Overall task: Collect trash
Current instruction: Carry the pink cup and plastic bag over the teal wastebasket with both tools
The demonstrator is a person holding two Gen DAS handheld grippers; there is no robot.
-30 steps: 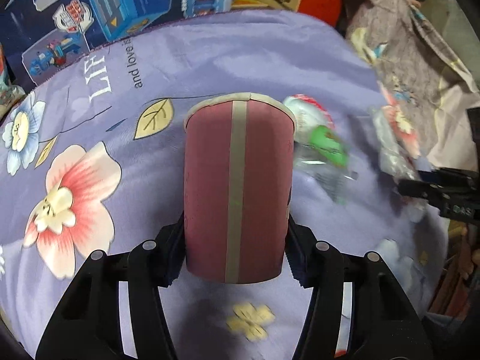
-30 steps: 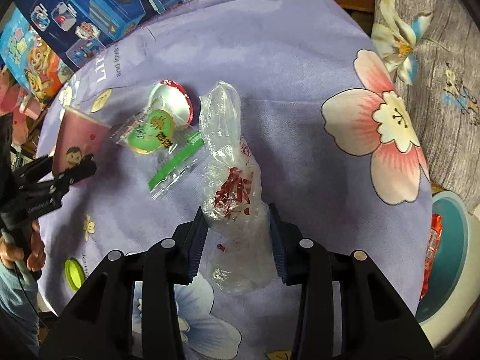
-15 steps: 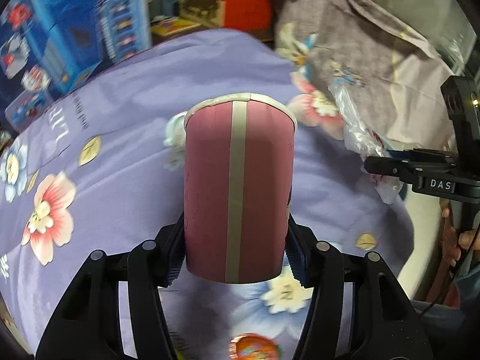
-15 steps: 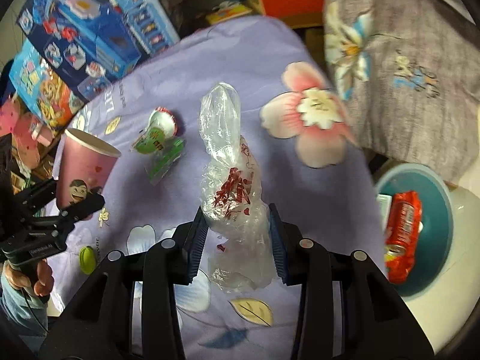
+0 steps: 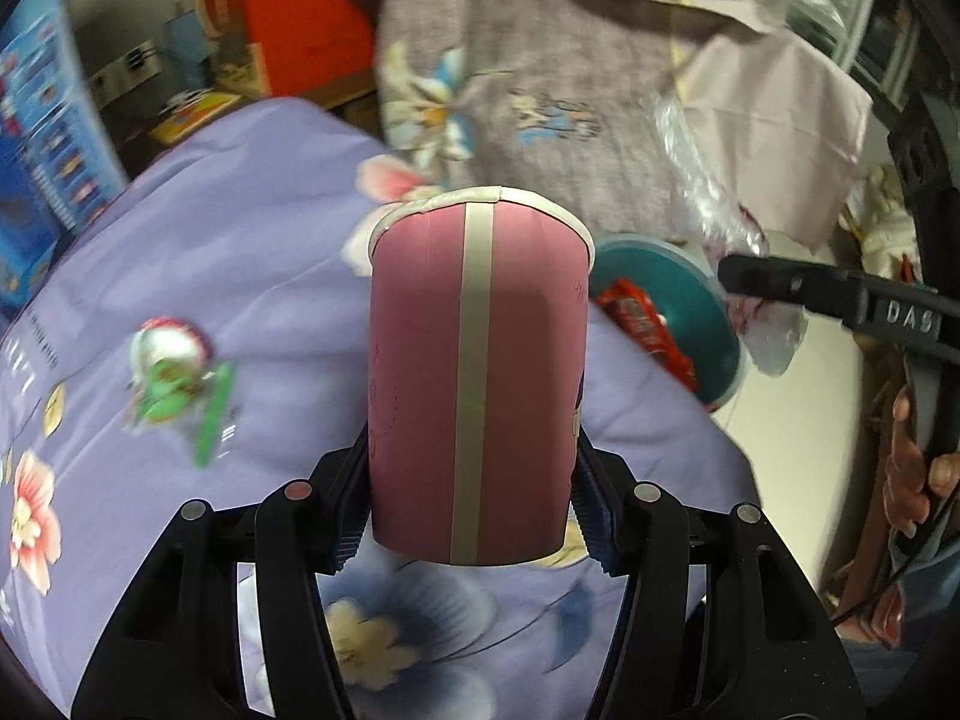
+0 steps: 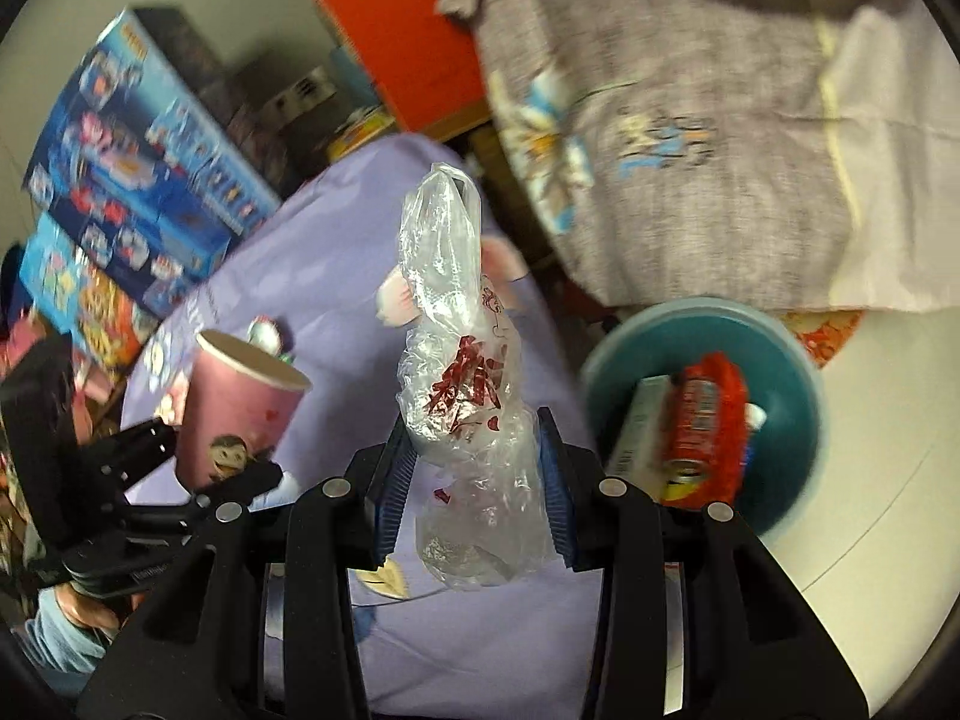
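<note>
My left gripper (image 5: pixel 471 510) is shut on a pink paper cup (image 5: pixel 477 372), held upright above the purple floral cloth (image 5: pixel 240 228); the cup also shows in the right wrist view (image 6: pixel 237 408). My right gripper (image 6: pixel 474 492) is shut on a crumpled clear plastic bag with red print (image 6: pixel 468 396), also seen in the left wrist view (image 5: pixel 702 192). A teal bin (image 6: pixel 780 336) holding a red wrapper (image 6: pixel 702 420) stands on the floor to the right; it shows behind the cup in the left wrist view (image 5: pixel 690 294). A green-and-white wrapper (image 5: pixel 174 378) lies on the cloth.
Blue toy boxes (image 6: pixel 138 180) are stacked at the far left. A grey flowered cloth (image 6: pixel 660 90) hangs behind the bin, with an orange-red cabinet (image 6: pixel 384 30) beside it. White floor (image 6: pixel 870 480) lies right of the cloth's edge.
Both grippers have swung right with their loads, from over the cloth towards its right edge. The teal bin has come into view, closer in both views.
</note>
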